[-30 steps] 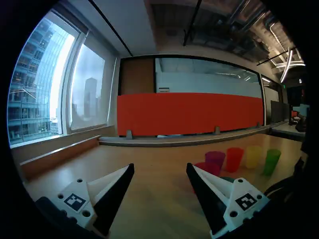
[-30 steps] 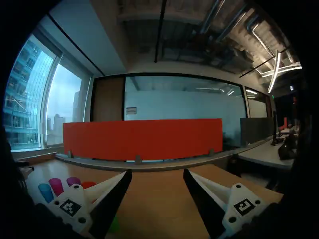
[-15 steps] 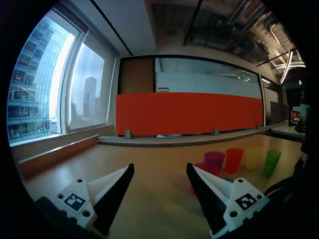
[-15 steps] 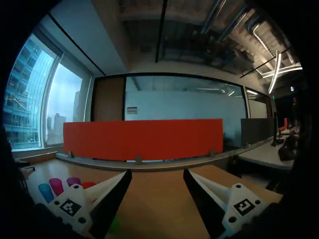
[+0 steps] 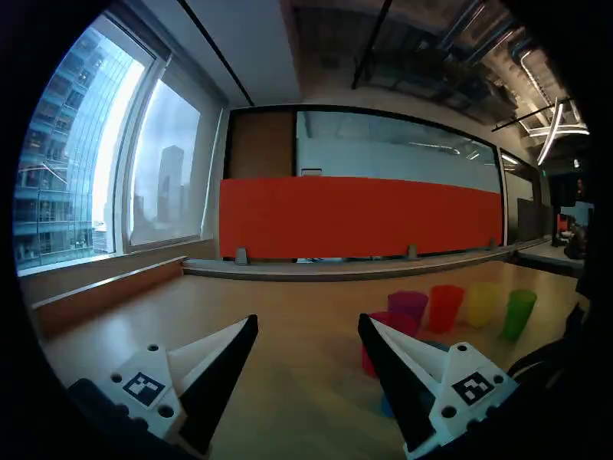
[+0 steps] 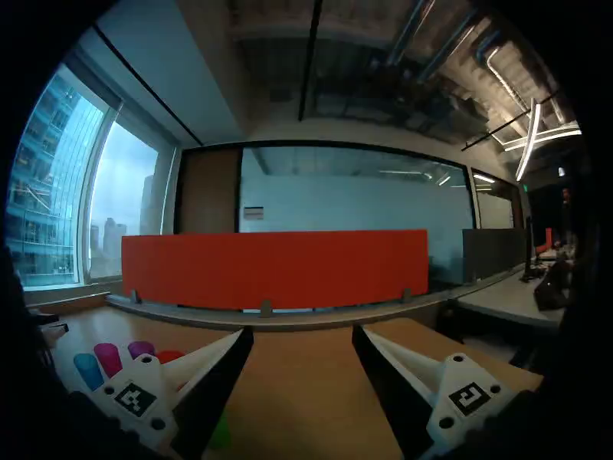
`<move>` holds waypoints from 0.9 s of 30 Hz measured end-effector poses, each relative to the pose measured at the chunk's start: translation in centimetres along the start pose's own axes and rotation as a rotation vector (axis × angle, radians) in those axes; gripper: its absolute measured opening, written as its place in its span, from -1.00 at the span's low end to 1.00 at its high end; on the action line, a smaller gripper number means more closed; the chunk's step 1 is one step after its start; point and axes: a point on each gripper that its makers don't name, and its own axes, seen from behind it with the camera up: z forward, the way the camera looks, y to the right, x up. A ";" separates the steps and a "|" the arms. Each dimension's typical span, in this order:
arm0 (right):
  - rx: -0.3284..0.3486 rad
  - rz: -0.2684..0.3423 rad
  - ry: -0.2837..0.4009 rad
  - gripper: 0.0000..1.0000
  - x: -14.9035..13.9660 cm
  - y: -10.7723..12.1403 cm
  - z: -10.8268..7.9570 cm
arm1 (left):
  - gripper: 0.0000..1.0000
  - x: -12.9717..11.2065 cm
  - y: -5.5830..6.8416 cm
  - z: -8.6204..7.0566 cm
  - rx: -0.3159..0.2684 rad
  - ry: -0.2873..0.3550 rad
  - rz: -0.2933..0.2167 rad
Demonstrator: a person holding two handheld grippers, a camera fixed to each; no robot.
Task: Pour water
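Observation:
In the left gripper view, coloured plastic cups stand in a row on the wooden table (image 5: 299, 330): purple cup (image 5: 408, 302), orange cup (image 5: 446, 307), yellow cup (image 5: 483, 303), green cup (image 5: 518, 313). A red cup (image 5: 372, 341) and a blue one (image 5: 388, 404) sit partly behind my right finger. My left gripper (image 5: 306, 330) is open and holds nothing, left of the cups. In the right gripper view, my right gripper (image 6: 303, 337) is open and holds nothing. A blue cup (image 6: 89, 370), a pink cup (image 6: 108, 357) and a purple cup (image 6: 141, 349) stand at its lower left.
An orange divider panel (image 5: 352, 217) runs along the table's far edge. Large windows (image 5: 84, 184) line the left wall above a wooden ledge (image 5: 107, 287). Another desk (image 6: 509, 295) with dark objects stands to the right.
The left gripper view has shifted slightly, so the cups sit a little lower and nearer. The right gripper has barely moved. Both stay open.

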 end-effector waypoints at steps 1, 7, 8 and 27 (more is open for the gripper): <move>-0.001 0.001 0.000 1.00 0.0 0.0 0.0 | 0.95 0.0 0.0 0.0 0.000 0.001 0.000; -0.003 0.006 0.001 1.00 0.2 0.1 -0.2 | 0.95 0.1 0.1 -0.1 0.001 0.006 0.007; -0.003 0.006 0.001 1.00 0.2 0.1 -0.3 | 0.94 0.1 0.1 -0.1 0.000 0.007 0.006; 0.018 -0.017 0.016 1.00 0.0 0.0 -0.6 | 0.95 0.2 0.2 -0.2 -0.002 0.008 0.010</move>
